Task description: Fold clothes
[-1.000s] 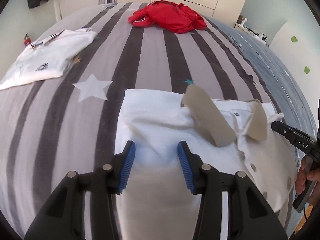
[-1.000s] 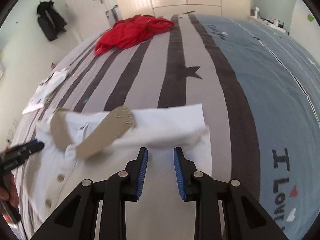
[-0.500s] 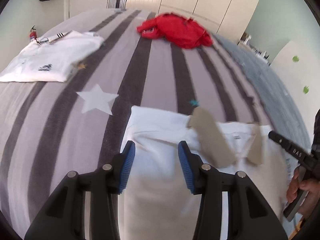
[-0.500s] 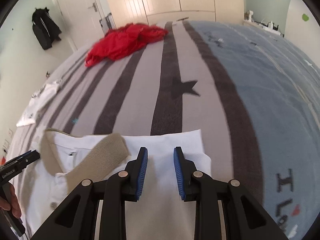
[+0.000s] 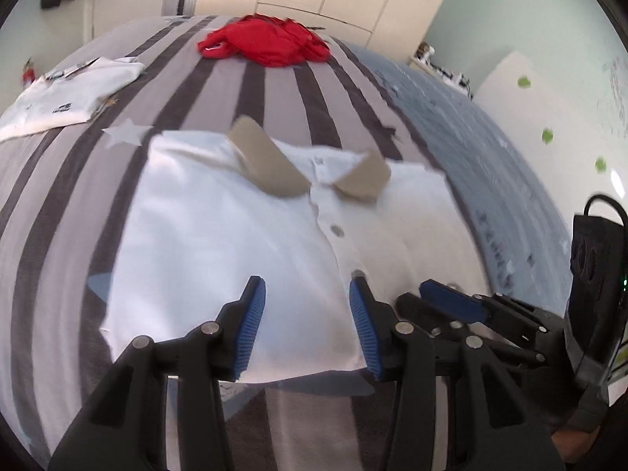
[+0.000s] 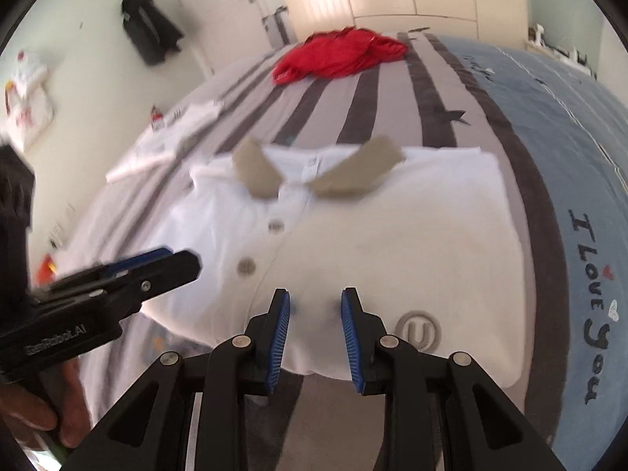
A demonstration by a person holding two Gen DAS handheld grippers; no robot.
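Both grippers are pulling back toward the near edge of the bed, and the shirt that a second ago filled the space between their fingers is now lying out in front of them. The left gripper (image 5: 306, 325) is hanging over the shirt's near hem with jaws partly apart and nothing pinched; the right gripper (image 6: 316, 339) is doing the same just beside it, jaws narrower, also empty. So both are releasing, not carrying: my read is that this fold is finished and the hands are clearing off. The white polo shirt (image 5: 243, 235) is sitting as a compact rectangle at the near middle of the bed (image 5: 59, 204), front up, tan collar (image 5: 271, 168) spread open, button placket running down the centre, sleeves tucked out of sight. The fabric is looking like soft matte knit, slightly puffed at the folded edges, with a round grey logo near the hem. The cover under it is striped grey and dark with stars, and blue toward the right edge. A folded white top (image 5: 66, 94) is lying by the left edge; a crumpled red garment (image 5: 267, 45) is waiting at the far end, probably next.
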